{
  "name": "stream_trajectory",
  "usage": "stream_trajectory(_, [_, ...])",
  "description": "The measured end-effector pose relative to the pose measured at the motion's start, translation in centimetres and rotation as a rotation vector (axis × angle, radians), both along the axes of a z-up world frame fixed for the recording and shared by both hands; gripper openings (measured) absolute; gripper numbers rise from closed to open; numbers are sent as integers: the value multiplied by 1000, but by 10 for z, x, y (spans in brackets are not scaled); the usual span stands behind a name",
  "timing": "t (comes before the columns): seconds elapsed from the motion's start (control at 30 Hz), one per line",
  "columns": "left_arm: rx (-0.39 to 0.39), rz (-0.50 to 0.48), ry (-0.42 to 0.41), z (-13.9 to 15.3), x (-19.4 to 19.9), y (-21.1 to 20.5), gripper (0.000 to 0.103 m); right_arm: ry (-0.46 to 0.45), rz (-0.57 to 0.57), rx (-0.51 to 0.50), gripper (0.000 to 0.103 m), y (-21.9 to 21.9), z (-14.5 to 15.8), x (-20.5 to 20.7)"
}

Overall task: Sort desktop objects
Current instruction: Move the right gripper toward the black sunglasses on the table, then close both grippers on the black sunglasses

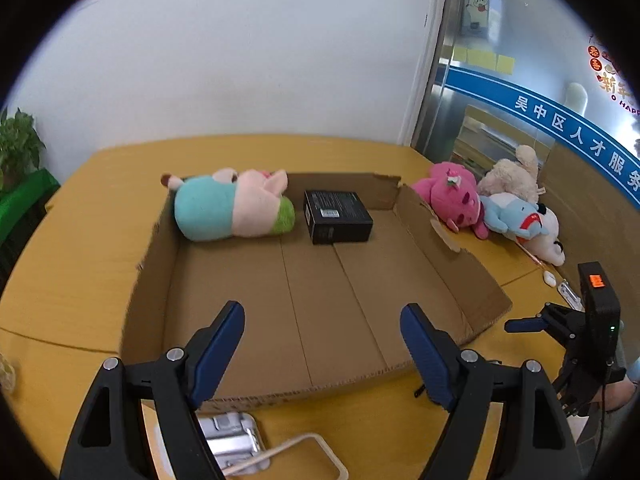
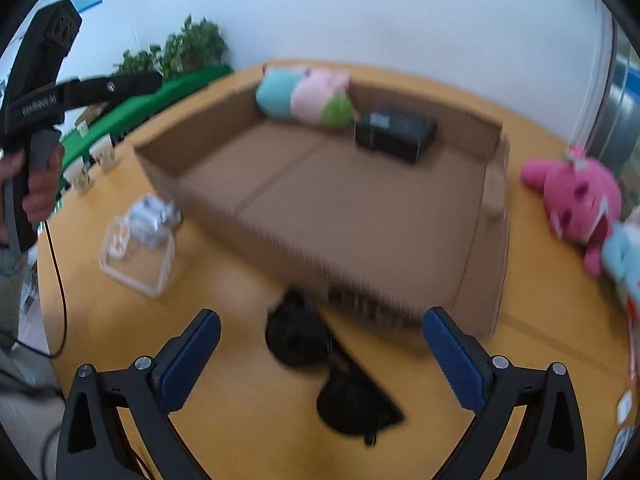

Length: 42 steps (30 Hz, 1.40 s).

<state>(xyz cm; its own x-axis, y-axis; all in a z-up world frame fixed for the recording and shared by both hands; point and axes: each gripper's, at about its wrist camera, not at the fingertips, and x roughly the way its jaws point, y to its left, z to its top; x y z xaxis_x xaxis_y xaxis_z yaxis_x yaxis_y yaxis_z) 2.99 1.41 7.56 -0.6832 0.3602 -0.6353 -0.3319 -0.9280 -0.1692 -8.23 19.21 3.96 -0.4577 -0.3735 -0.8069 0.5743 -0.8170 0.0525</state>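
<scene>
A shallow cardboard box (image 1: 440, 240) (image 2: 492, 184) sits on the yellow table. In it lie a teal, pink and green plush (image 1: 228, 208) (image 2: 304, 94) and a black box (image 1: 336, 216) (image 2: 396, 130). My left gripper (image 1: 322, 344) is open and empty above the box's near edge. My right gripper (image 2: 320, 356) is open and empty above black sunglasses (image 2: 324, 364) on the table in front of the box; it also shows at the right of the left wrist view (image 1: 524, 325). A pink plush (image 1: 452, 196) (image 2: 580, 196) lies right of the box.
A cream plush (image 1: 512, 178) and a blue and white plush (image 1: 524, 220) lie beside the pink one. A clear plastic case (image 2: 136, 256) (image 1: 280, 456) and a silvery packet (image 1: 228, 436) (image 2: 152, 216) lie left of the box front. Small white items (image 1: 560, 284) lie right. Potted plants (image 2: 192, 46) stand far left.
</scene>
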Motion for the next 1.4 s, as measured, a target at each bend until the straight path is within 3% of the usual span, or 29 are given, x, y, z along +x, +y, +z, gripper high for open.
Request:
stream_trajectory(0.23, [62, -41, -135, -43, 9, 10, 80, -134, -55, 23, 103, 21, -65, -8])
stream_trajectory(0.37, [70, -54, -163, -52, 14, 12, 80, -152, -26, 18, 103, 5, -73, 7])
stream_trajectory(0.5, [88, -76, -184, -60, 17, 14, 80, -176, 29, -57, 103, -18, -71, 37])
stream_trajectory(0.67, [97, -120, -234, -71, 16, 27, 80, -70, 14, -7, 102, -29, -67, 62])
stream_trajectory(0.77, [125, -168, -273, -77, 15, 39, 80, -21, -11, 147, 93, -36, -76, 67])
stream_trajectory(0.83, [155, -199, -303, -84, 16, 48, 80, -44, -13, 107, 82, -33, -75, 69])
stream_trajectory(0.97, [194, -240, -377, -100, 14, 67, 80, -44, -25, 84, 79, -38, -76, 76])
stream_trajectory(1.1, [221, -281, -443, -113, 15, 83, 80, -27, -55, 54, 53, -41, -72, 76])
stream_trajectory(1.2, [239, -293, -481, -122, 15, 91, 79, -29, -74, 20, 53, -43, -72, 75])
stream_trajectory(1.37, [249, -298, -513, -131, 17, 97, 74, -95, -132, -169, 52, -34, -71, 71])
stream_trajectory(1.4, [245, -304, -517, -132, 18, 99, 61, -108, -135, -201, 52, -34, -71, 71])
